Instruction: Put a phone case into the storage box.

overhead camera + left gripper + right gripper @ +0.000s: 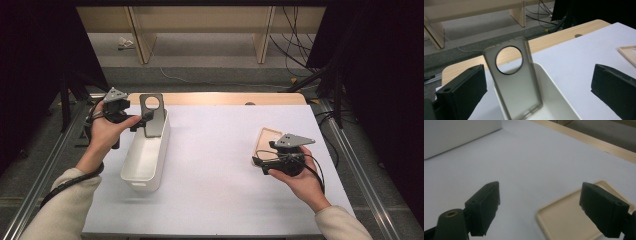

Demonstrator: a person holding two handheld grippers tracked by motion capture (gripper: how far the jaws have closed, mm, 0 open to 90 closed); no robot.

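A grey translucent phone case point(153, 116) with a round camera hole stands upright at the far end of a white bin point(145, 160), its lower edge down inside the bin. My left gripper point(140, 120) is held level just left of it. In the left gripper view the case point(516, 85) rises between the wide-apart jaws of the left gripper point(539, 72), touching neither, so that gripper is open. At the right, my right gripper point(257, 162) is open just above a beige phone case point(267, 137) lying flat on the table. The right gripper view shows that beige case point(564, 217) under the right-hand jaw.
The white table sheet point(215, 165) has free room between the bin and the beige case. A wooden strip point(225, 98) runs along the far edge. Metal rails point(350, 160) flank the table, and cables point(295, 45) lie on the floor beyond.
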